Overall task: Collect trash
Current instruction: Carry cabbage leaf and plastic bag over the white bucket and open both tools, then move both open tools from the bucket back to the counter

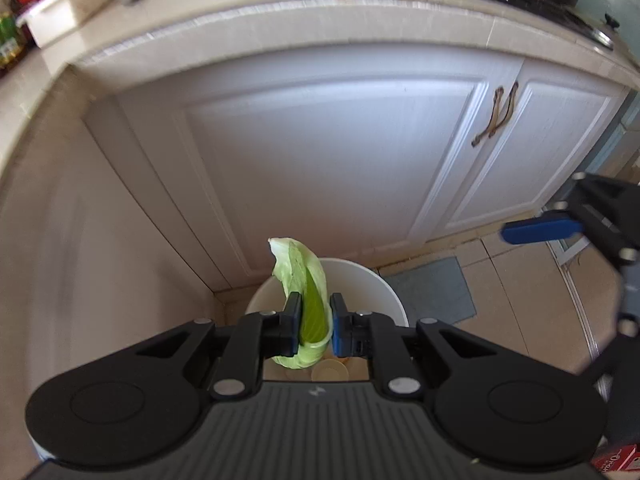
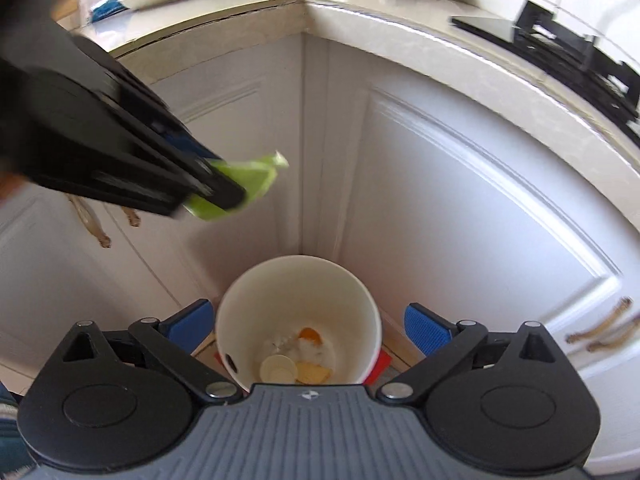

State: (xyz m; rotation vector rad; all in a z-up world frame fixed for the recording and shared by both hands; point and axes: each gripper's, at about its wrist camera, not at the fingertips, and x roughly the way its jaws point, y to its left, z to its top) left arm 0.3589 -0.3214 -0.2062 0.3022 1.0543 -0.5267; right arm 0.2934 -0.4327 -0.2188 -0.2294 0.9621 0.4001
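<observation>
Standing in the corner where the white cabinet doors (image 2: 460, 208) meet, the white bin (image 2: 298, 280) already holds part of the job; at its bottom lie an orange scrap (image 2: 310, 334), a pale round lid-like piece (image 2: 278, 368) and some yellowish bits (image 2: 314, 374), so several pieces of trash look to be collected; the desk (image 2: 224, 4) above carries stacked plates and bottles, though whether any of that counts as trash I cannot tell (too blurred and far off); the left tool (image 1: 315, 320) is clenched on a green cabbage leaf (image 1: 304, 276), pads pressing either side of it, and the leaf is held in the air above the bin, near the rim in the left wrist view and well above the opening in the right wrist view (image 2: 240, 188); the right tool (image 2: 310, 326) is released and carries nothing, its blue pads spread wide to either side of the bin in its own view; by my judgement the leaf is the piece in hand, not yet dropped; what is left is to let it fall into the bin and then fetch whatever scraps remain elsewhere.
</observation>
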